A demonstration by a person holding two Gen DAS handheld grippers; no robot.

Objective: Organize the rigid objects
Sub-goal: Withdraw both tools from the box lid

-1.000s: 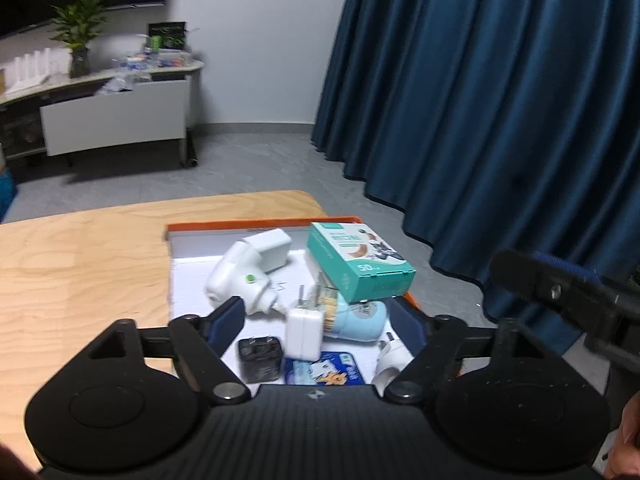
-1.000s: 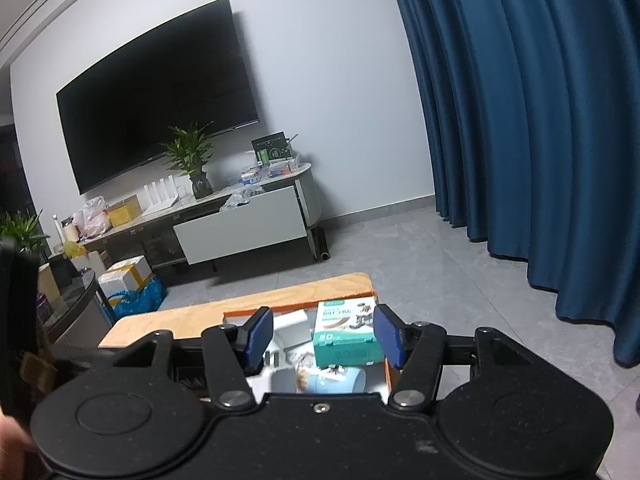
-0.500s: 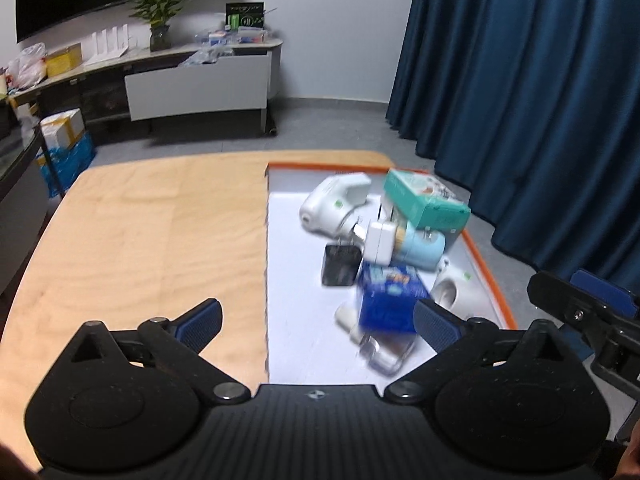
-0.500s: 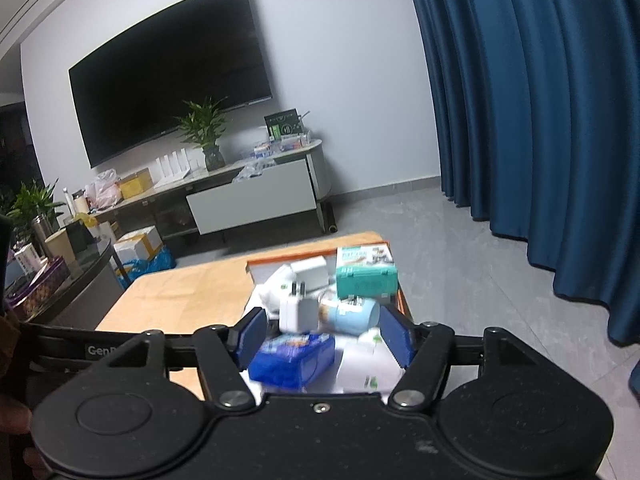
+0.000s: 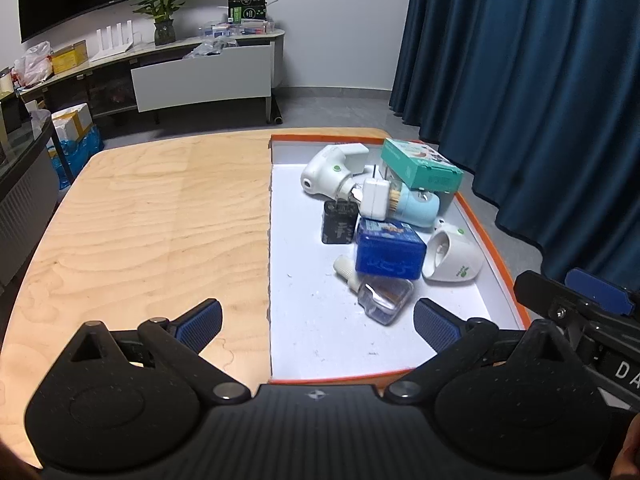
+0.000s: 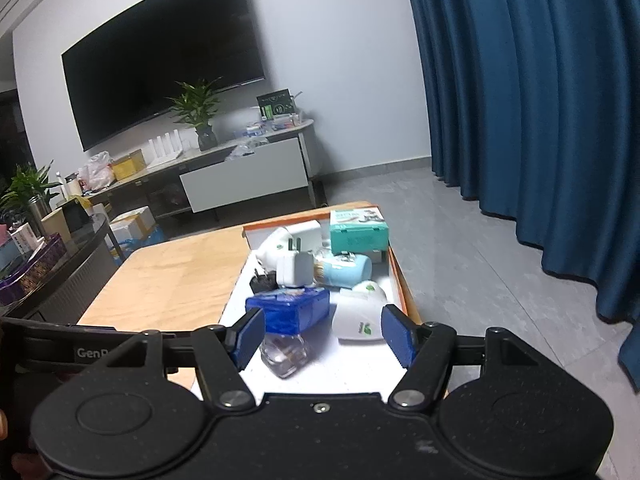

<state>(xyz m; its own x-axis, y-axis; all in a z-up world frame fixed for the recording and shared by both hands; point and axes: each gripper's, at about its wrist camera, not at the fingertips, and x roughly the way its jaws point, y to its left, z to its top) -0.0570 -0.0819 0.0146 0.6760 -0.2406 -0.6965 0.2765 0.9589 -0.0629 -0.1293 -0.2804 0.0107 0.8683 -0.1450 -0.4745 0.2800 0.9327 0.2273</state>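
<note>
Rigid objects [image 5: 384, 216] heaped in orange-rimmed tray [image 5: 494, 248] | wooden table [image 5: 152, 216] | blue curtain [image 5: 520, 80] | both grippers' jaws open, empty, just widened

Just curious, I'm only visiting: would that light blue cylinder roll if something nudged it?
Probably: the cylinder lies on its side. The white plug and teal box crowd it, so likely not far.

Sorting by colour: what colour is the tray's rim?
Orange; the tray rim shows best in the left wrist view.
</note>
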